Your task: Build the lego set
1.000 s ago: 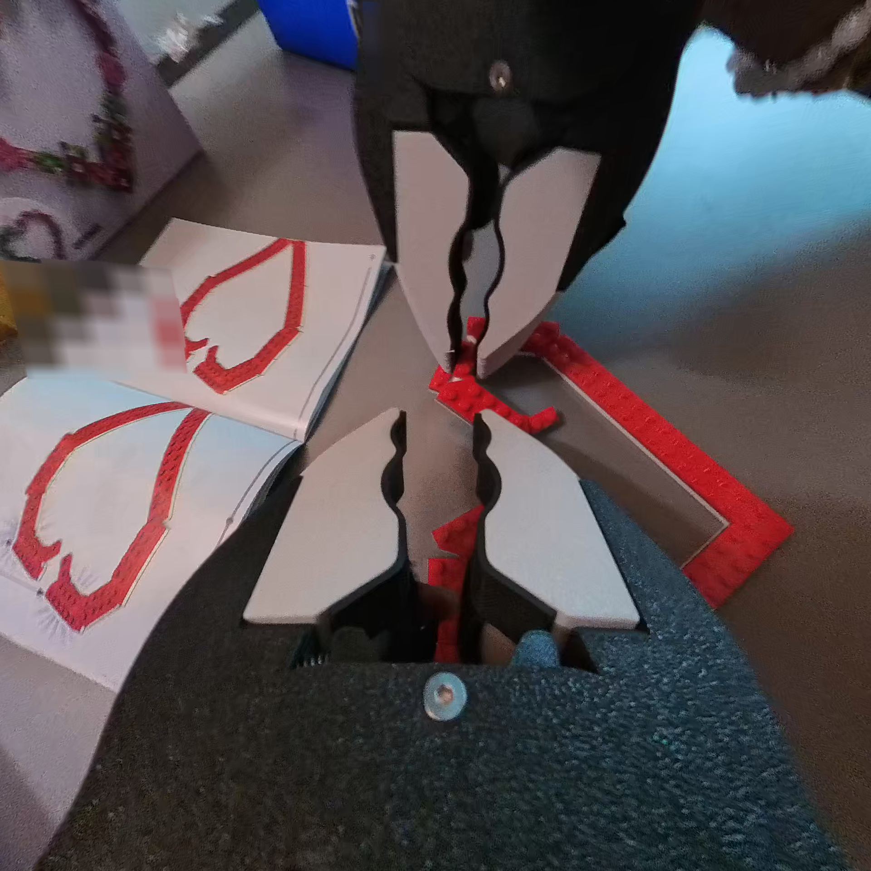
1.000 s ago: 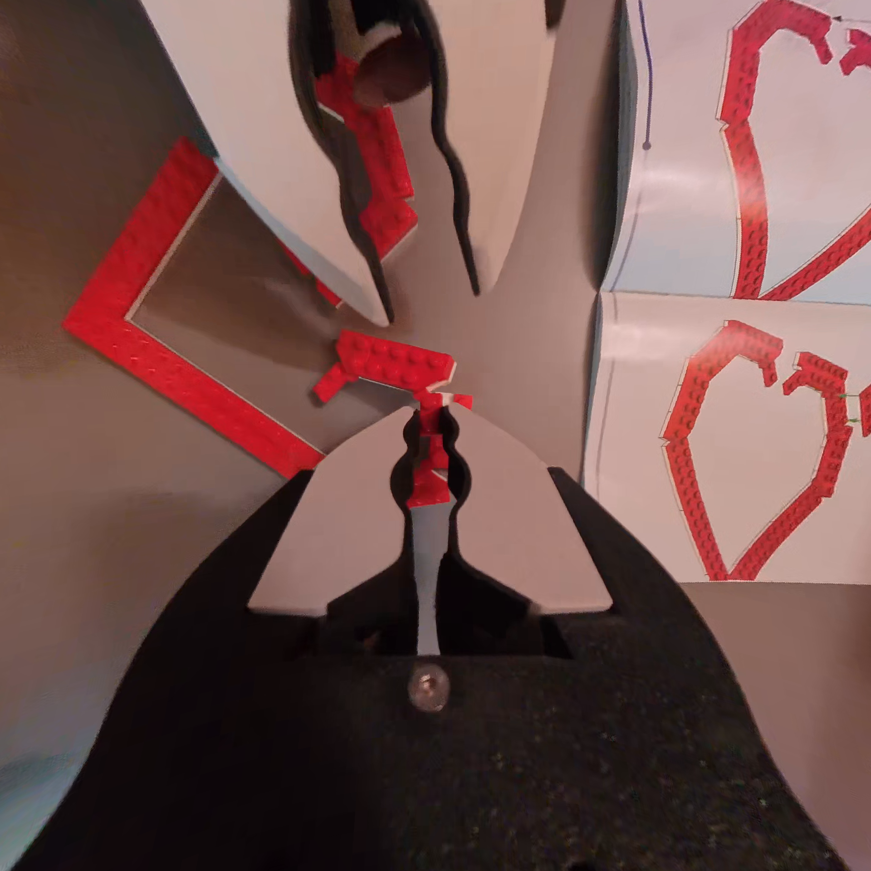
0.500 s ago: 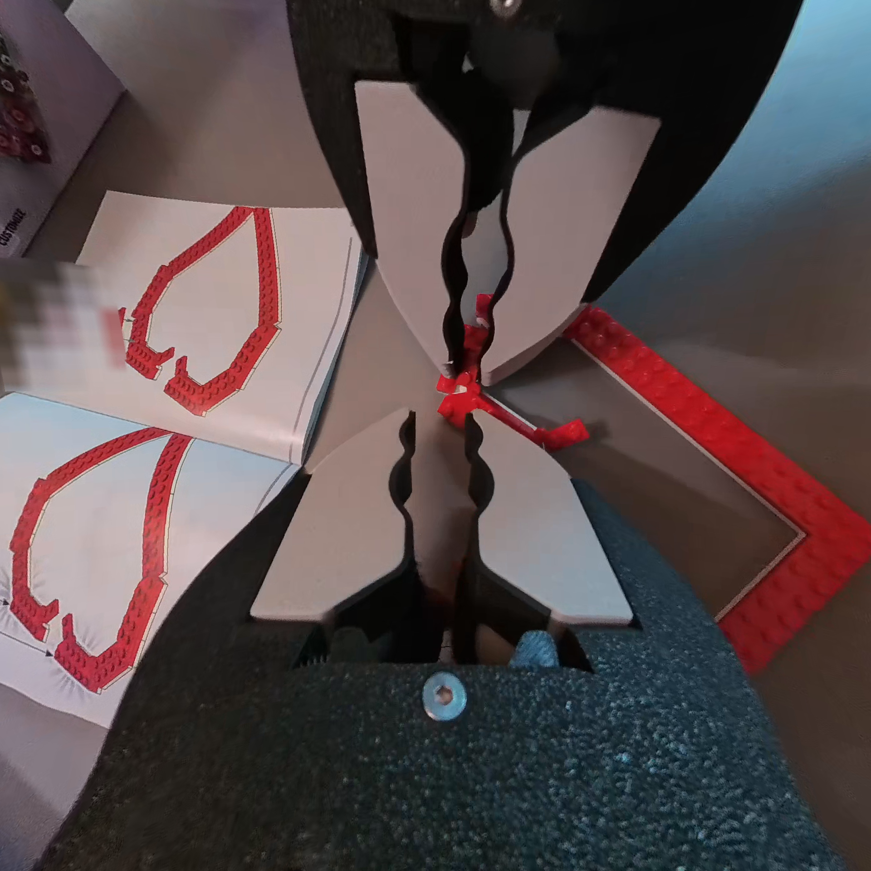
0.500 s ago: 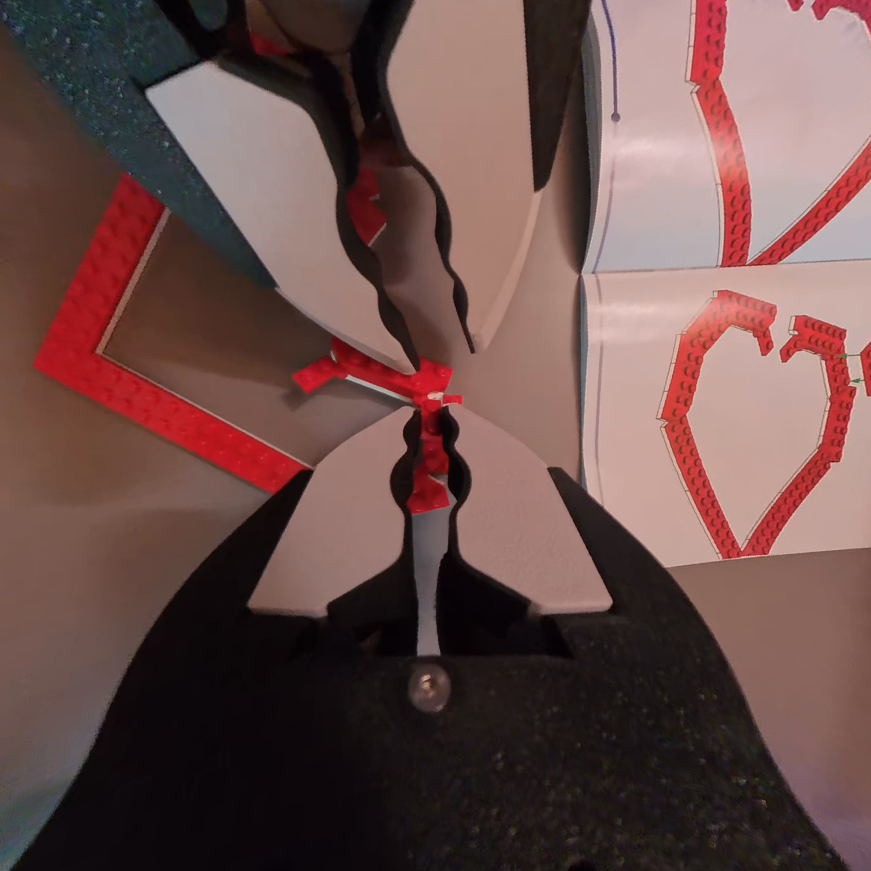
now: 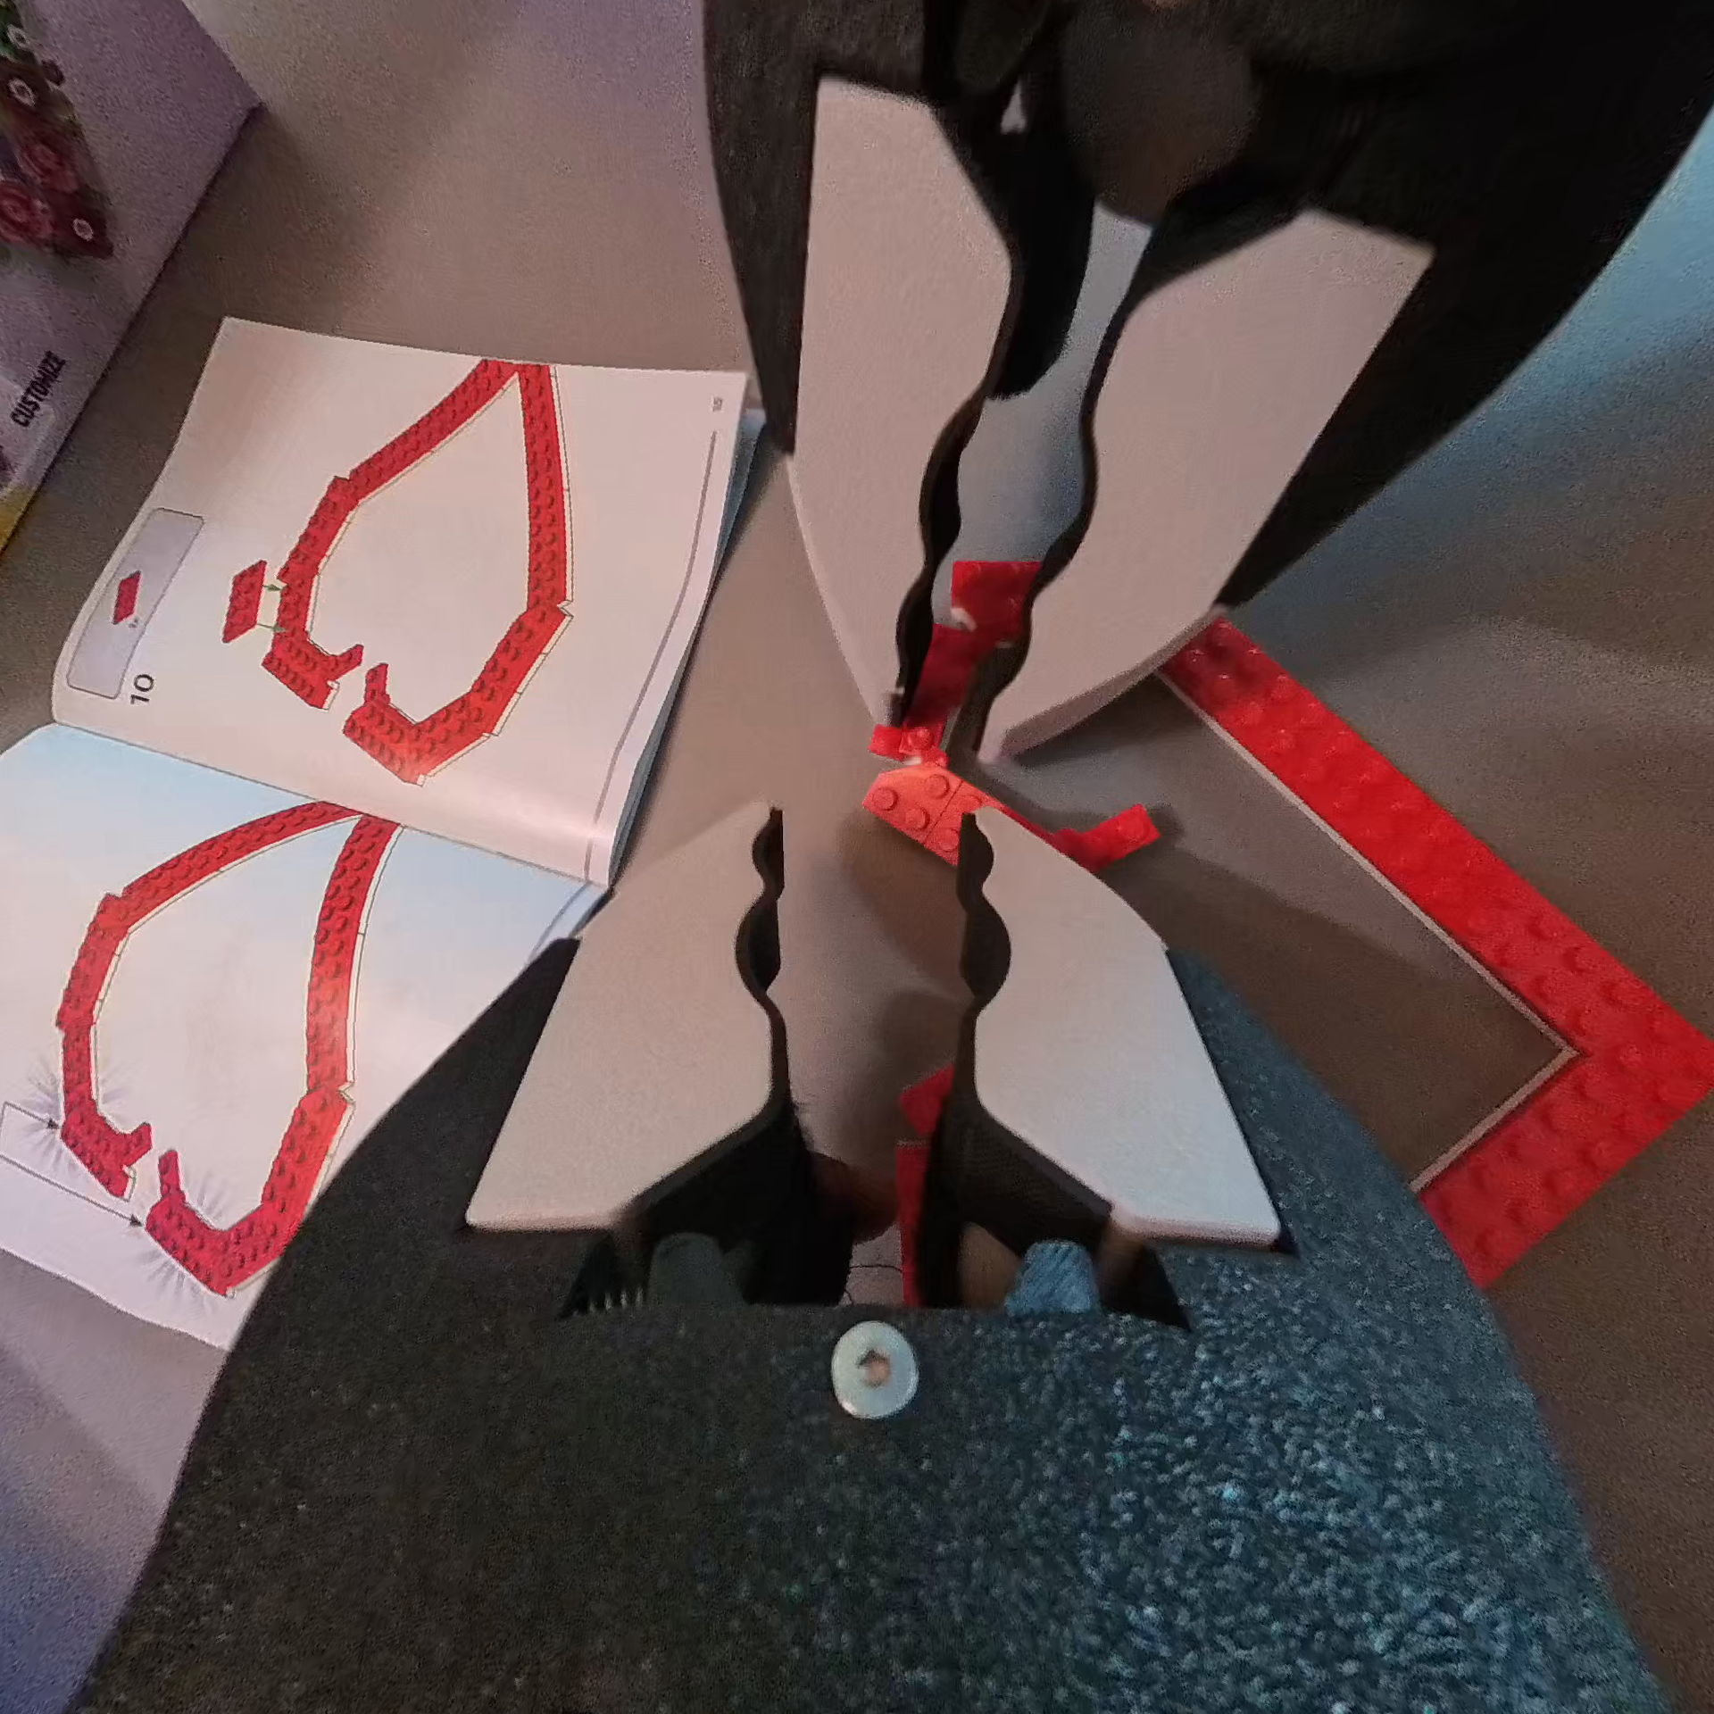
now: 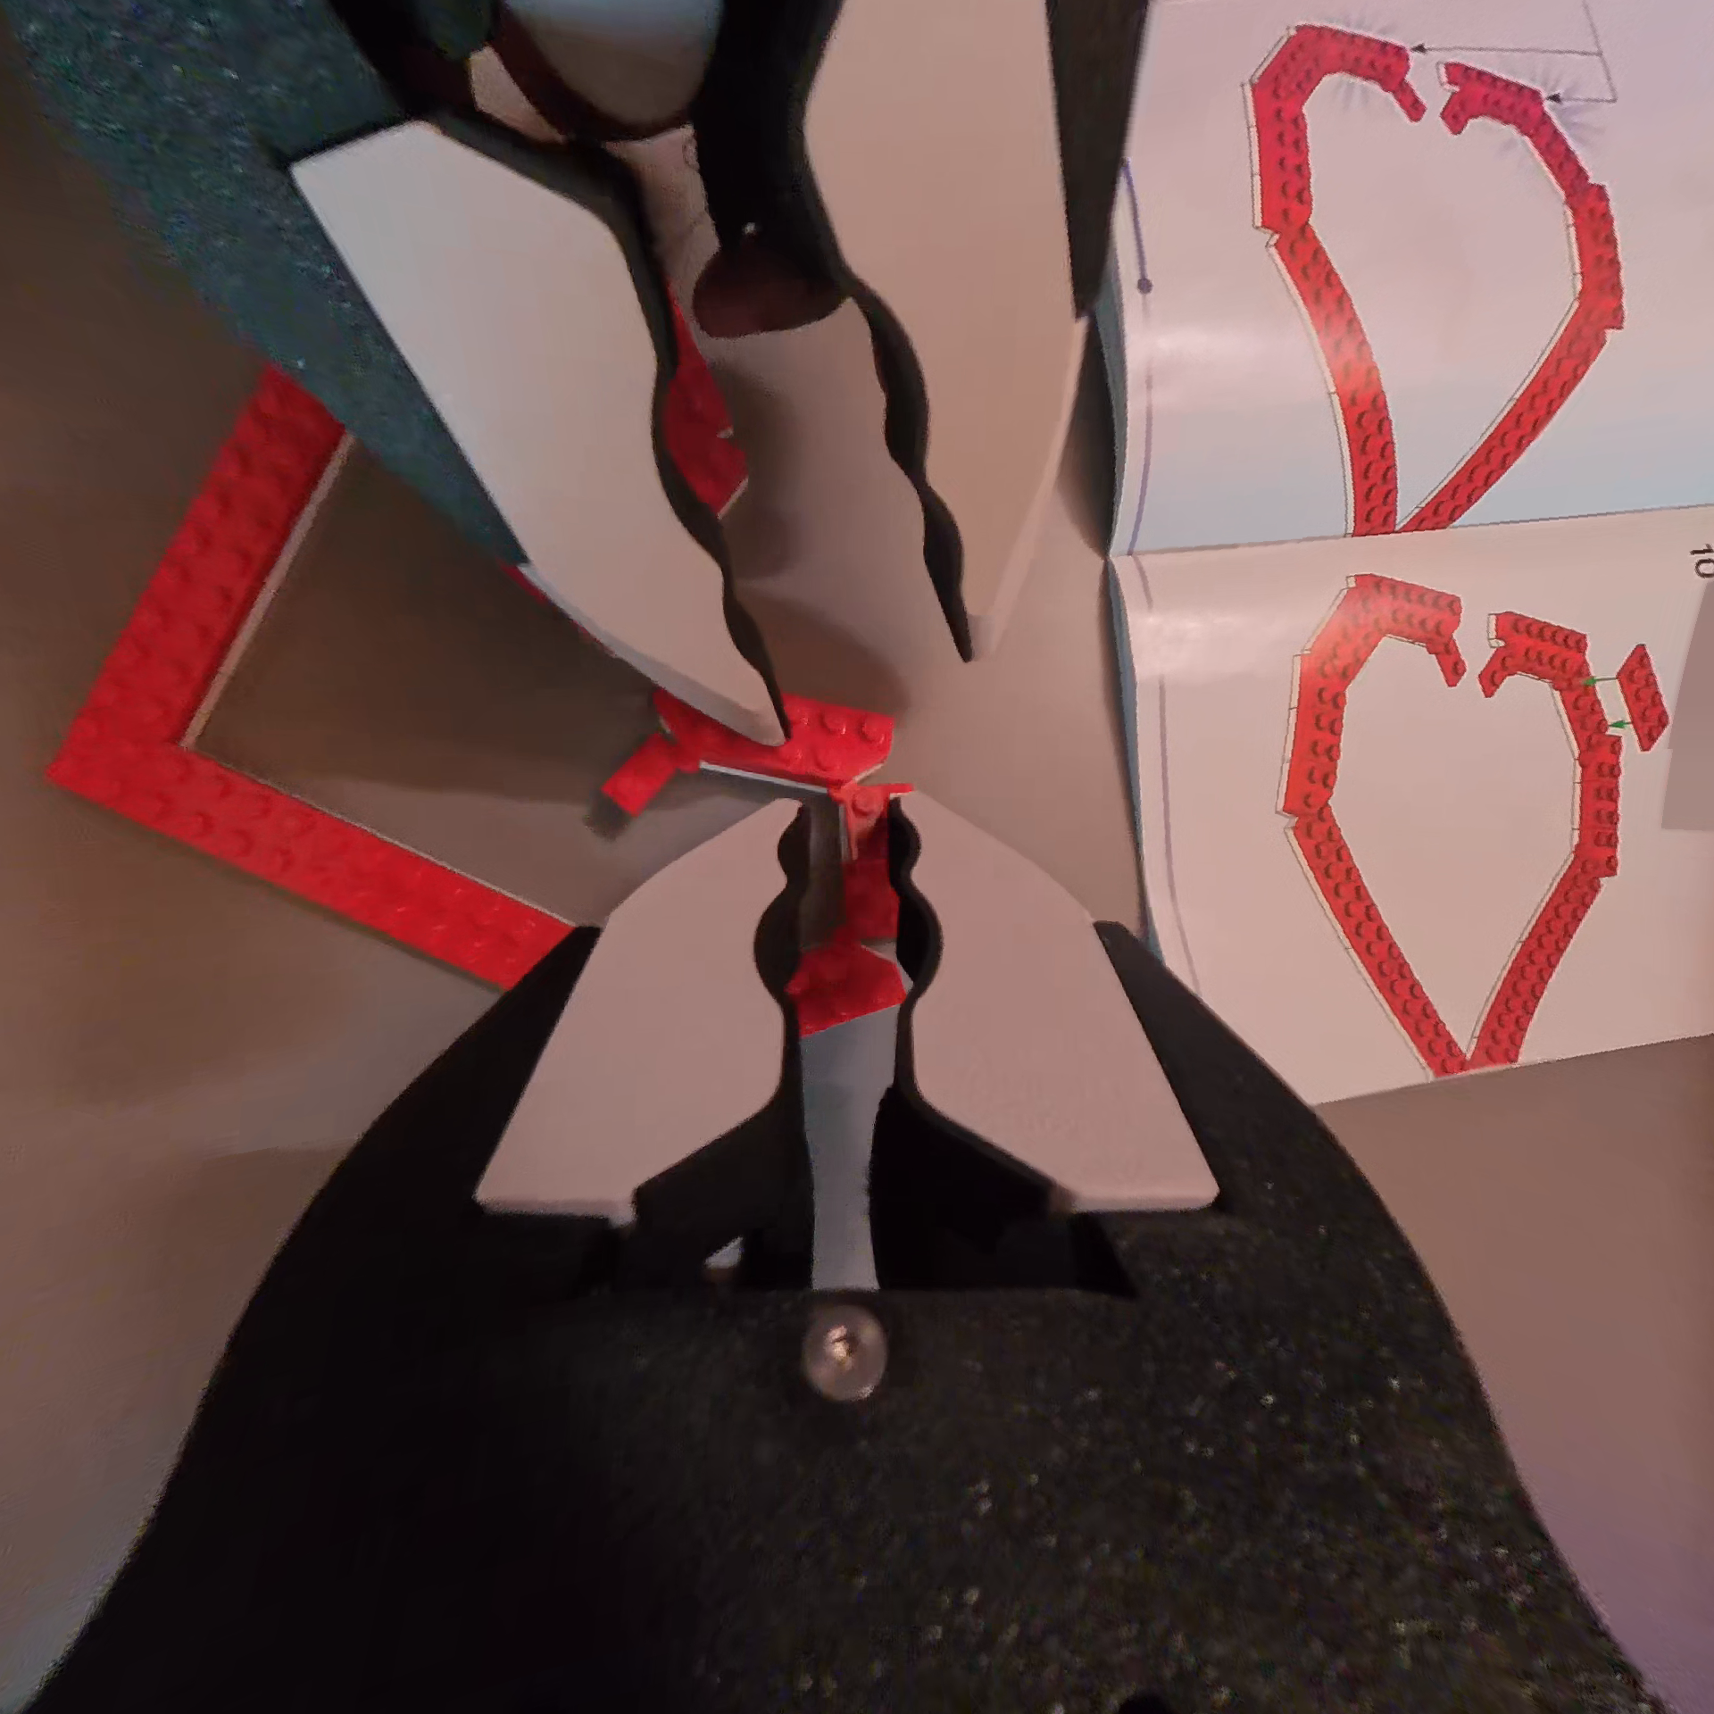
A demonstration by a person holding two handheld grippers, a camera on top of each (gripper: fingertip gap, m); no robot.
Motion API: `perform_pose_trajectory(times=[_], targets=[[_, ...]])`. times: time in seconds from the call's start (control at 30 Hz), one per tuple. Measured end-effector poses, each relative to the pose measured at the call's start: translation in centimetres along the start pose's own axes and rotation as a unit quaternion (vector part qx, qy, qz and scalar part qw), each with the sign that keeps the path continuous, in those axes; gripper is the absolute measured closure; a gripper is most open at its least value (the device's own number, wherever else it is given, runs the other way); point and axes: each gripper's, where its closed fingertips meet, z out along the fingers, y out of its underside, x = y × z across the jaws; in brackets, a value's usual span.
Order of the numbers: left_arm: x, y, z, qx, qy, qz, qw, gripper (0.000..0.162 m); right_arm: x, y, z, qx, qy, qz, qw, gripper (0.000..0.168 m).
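The right gripper [image 6: 849,816] has its jaws narrowed onto a small red plate piece [image 6: 853,974], its far end meeting the free end of the red heart frame [image 5: 1391,807] that lies on the grey table [image 5: 464,185]. The left gripper [image 5: 867,816] stands with jaws apart, holding nothing; in the right wrist view one fingertip [image 6: 751,714] presses down on the frame's end plate [image 6: 835,737], seemingly to steady it.

The likely step is joining the held piece to that end, as the open instruction booklet [image 5: 390,575] at the table's left side shows. The risks: the piece sits tilted in the jaws, so pressing may miss the studs or twist it out of the grip. The long thin frame could flex or split at a joint under uneven force. If the steadying fingertip slips, the frame may skate across the table.

No container holds parts here; only a printed box [image 5: 56,232] shows at the table's far-left corner, its contents unseen.
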Motion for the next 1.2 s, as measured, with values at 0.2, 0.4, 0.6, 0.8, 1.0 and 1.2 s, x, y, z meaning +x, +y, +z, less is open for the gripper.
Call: perform_pose_trajectory(times=[0.2,0.4,0.6,0.8,1.0,1.2], targets=[[0.0,0.1,-0.3,0.0,0.003,-0.001,1.0,0.127,0.4,0.6,-1.1,0.027,-0.006,0.041,0.999,0.157],[-0.9,0.0,-0.5,0.002,-0.008,-0.012,1.0,0.132,0.7,1.1,-1.1,0.018,0.007,0.044,0.999,0.159],[-1.3,1.0,-0.7,-0.027,0.009,-0.038,0.999,0.143,0.3,2.0,-1.0,-0.015,-0.015,0.075,0.997,0.134],[-1.2,1.0,0.4,-0.032,0.014,-0.031,0.999,0.143,0.4,2.1,-0.2,-0.02,-0.018,0.067,0.997,0.147],[-1.1,0.9,0.7,-0.03,0.013,-0.029,0.999,0.143,0.5,2.0,-0.1,-0.02,-0.015,0.059,0.998,0.151],[-1.3,1.0,0.7,-0.026,0.0,-0.03,0.999,0.142,0.5,1.9,0.0,-0.019,-0.012,0.059,0.998,0.151]])
